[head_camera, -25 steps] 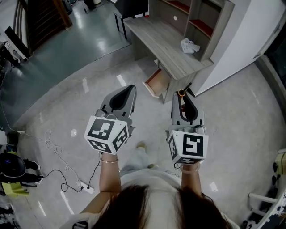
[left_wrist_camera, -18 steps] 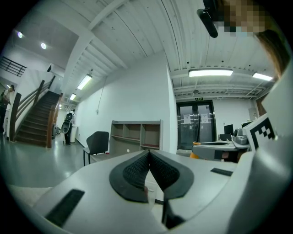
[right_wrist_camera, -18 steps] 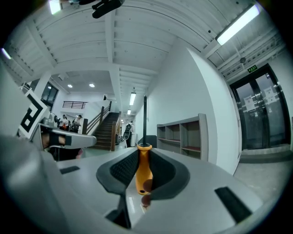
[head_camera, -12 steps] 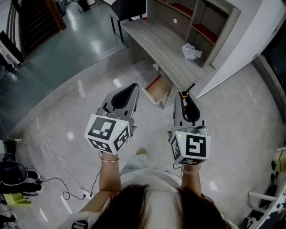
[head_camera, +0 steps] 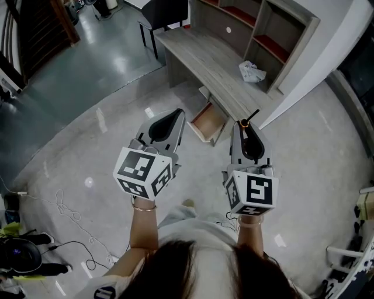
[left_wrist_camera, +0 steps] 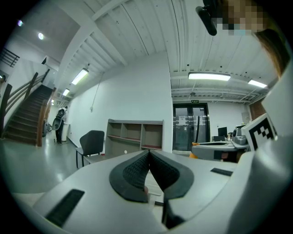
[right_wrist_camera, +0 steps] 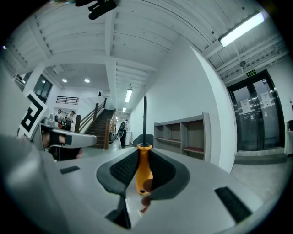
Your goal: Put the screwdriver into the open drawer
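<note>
My right gripper (head_camera: 244,127) (right_wrist_camera: 143,160) is shut on a screwdriver (right_wrist_camera: 144,170) with an orange handle and a black shaft; the shaft (head_camera: 252,116) sticks out past the jaw tips. My left gripper (head_camera: 175,114) (left_wrist_camera: 149,157) is shut with nothing in it. Both are held in the air over the pale floor, side by side. Ahead of them a wooden desk (head_camera: 204,58) has its drawer (head_camera: 208,121) pulled open, with a reddish inside; the drawer lies between the two grippers' tips in the head view.
A shelf unit (head_camera: 274,35) stands on the desk's far side, and a crumpled white cloth (head_camera: 252,72) lies on the desktop. A black chair (head_camera: 163,13) is at the desk's far end. Cables (head_camera: 64,201) trail on the floor at left. A staircase (right_wrist_camera: 98,125) rises behind.
The desk and drawer have drawn closer to the grippers as the person walks forward. Both grippers stay shut, the right one still on the screwdriver.
</note>
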A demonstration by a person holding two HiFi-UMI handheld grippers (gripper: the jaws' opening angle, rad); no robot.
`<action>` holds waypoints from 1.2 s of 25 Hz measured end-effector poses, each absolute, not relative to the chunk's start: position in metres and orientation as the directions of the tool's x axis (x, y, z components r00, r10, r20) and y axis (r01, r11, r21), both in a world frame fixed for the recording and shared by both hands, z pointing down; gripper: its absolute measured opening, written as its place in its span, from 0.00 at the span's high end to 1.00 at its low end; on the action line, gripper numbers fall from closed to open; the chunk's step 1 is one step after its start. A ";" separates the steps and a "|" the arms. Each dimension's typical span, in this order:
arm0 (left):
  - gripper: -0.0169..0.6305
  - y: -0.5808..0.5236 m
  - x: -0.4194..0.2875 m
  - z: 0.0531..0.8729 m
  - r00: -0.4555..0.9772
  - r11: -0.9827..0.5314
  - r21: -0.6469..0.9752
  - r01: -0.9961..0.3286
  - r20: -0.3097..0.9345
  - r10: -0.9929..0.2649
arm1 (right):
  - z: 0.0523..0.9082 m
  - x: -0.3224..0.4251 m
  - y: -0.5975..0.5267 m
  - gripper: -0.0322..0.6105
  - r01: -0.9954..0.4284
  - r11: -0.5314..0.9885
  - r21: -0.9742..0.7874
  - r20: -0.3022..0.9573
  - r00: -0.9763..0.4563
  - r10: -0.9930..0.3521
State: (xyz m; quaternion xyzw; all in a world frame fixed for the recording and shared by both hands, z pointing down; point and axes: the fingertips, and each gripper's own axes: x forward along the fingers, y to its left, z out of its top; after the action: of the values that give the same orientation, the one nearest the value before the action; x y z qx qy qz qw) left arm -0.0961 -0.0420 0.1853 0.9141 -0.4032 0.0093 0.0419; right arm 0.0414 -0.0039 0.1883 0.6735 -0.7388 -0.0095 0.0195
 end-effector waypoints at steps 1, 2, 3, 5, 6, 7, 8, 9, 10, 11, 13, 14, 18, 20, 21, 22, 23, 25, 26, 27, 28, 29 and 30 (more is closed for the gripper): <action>0.95 -0.045 -0.099 0.187 0.678 -0.674 0.073 -0.735 0.053 -0.733 | 0.189 0.039 -0.006 0.82 -0.995 0.089 0.040 0.018 -0.088 -0.996; 0.95 -0.047 -0.101 0.188 0.680 -0.676 0.078 -0.733 0.054 -0.731 | 0.190 0.037 -0.008 0.82 -0.996 0.086 0.039 0.020 -0.085 -0.996; 0.95 -0.049 -0.104 0.190 0.682 -0.677 0.083 -0.731 0.055 -0.729 | 0.190 0.034 -0.009 0.82 -0.996 0.083 0.039 0.020 -0.082 -0.996; 0.95 -0.052 -0.108 0.193 0.684 -0.679 0.090 -0.729 0.058 -0.727 | 0.192 0.031 -0.010 0.82 -0.996 0.079 0.039 0.021 -0.078 -0.997; 0.95 -0.054 -0.109 0.195 0.686 -0.680 0.093 -0.727 0.061 -0.725 | 0.193 0.030 -0.012 0.82 -0.996 0.077 0.039 0.023 -0.076 -0.997; 0.95 -0.056 -0.109 0.197 0.688 -0.682 0.094 -0.726 0.064 -0.723 | 0.195 0.029 -0.014 0.82 -0.996 0.075 0.039 0.025 -0.074 -0.997; 0.95 -0.059 -0.110 0.199 0.689 -0.683 0.095 -0.724 0.067 -0.721 | 0.196 0.028 -0.016 0.82 -0.997 0.072 0.037 0.028 -0.071 -0.997; 0.95 -0.061 -0.110 0.201 0.691 -0.684 0.096 -0.723 0.070 -0.720 | 0.198 0.028 -0.018 0.82 -0.997 0.070 0.036 0.030 -0.069 -0.997; 0.95 -0.062 -0.110 0.202 0.692 -0.685 0.098 -0.722 0.073 -0.718 | 0.199 0.028 -0.019 0.82 -0.997 0.068 0.035 0.033 -0.067 -0.997; 0.95 -0.064 -0.110 0.203 0.693 -0.686 0.100 -0.721 0.075 -0.717 | 0.200 0.028 -0.021 0.82 -0.997 0.066 0.034 0.035 -0.065 -0.997; 0.95 -0.068 -0.110 0.205 0.694 -0.687 0.104 -0.719 0.080 -0.715 | 0.202 0.029 -0.025 0.82 -0.998 0.062 0.032 0.040 -0.061 -0.997; 0.95 -0.071 -0.110 0.206 0.694 -0.686 0.106 -0.720 0.081 -0.715 | 0.203 0.030 -0.028 0.82 -0.998 0.062 0.032 0.044 -0.060 -0.997; 0.95 -0.086 -0.112 0.209 0.681 -0.671 0.121 -0.732 0.083 -0.728 | 0.205 0.032 -0.044 0.82 -0.997 0.070 0.038 0.050 -0.068 -0.996; 0.95 -0.097 -0.112 0.209 0.672 -0.661 0.125 -0.740 0.082 -0.736 | 0.205 0.034 -0.054 0.82 -0.996 0.076 0.040 0.048 -0.074 -0.996; 0.95 -0.102 -0.112 0.210 0.667 -0.656 0.125 -0.744 0.083 -0.740 | 0.205 0.035 -0.060 0.82 -0.996 0.080 0.041 0.048 -0.078 -0.996; 0.95 -0.107 -0.111 0.211 0.661 -0.650 0.125 -0.749 0.086 -0.745 | 0.206 0.036 -0.065 0.82 -0.995 0.086 0.041 0.049 -0.084 -0.995; 0.95 -0.113 -0.111 0.213 0.655 -0.644 0.125 -0.755 0.089 -0.750 | 0.208 0.037 -0.071 0.82 -0.995 0.094 0.040 0.052 -0.092 -0.994; 0.95 -0.123 -0.111 0.216 0.644 -0.632 0.127 -0.764 0.093 -0.759 | 0.213 0.040 -0.082 0.82 -0.993 0.107 0.039 0.057 -0.105 -0.993; 0.95 -0.128 -0.110 0.218 0.639 -0.627 0.128 -0.769 0.095 -0.764 | 0.216 0.041 -0.088 0.82 -0.993 0.113 0.039 0.061 -0.110 -0.992; 0.95 -0.134 -0.109 0.220 0.633 -0.621 0.129 -0.773 0.100 -0.768 | 0.220 0.043 -0.095 0.82 -0.992 0.118 0.041 0.067 -0.115 -0.991; 0.95 -0.141 -0.108 0.222 0.627 -0.614 0.128 -0.779 0.105 -0.772 | 0.223 0.044 -0.101 0.82 -0.991 0.124 0.041 0.074 -0.121 -0.990; 0.95 -0.147 -0.107 0.224 0.620 -0.608 0.127 -0.784 0.111 -0.777 | 0.226 0.046 -0.108 0.82 -0.991 0.130 0.040 0.081 -0.127 -0.989; 0.95 -0.153 -0.105 0.227 0.614 -0.601 0.126 -0.789 0.116 -0.781 | 0.230 0.048 -0.114 0.82 -0.990 0.137 0.038 0.088 -0.133 -0.987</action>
State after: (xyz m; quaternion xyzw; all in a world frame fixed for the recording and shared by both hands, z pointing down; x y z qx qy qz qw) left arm -0.1051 -0.1532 0.2267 0.8944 -0.4388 0.0243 0.0826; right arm 0.0481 -0.1141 0.2297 0.6567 -0.7527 0.0145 0.0458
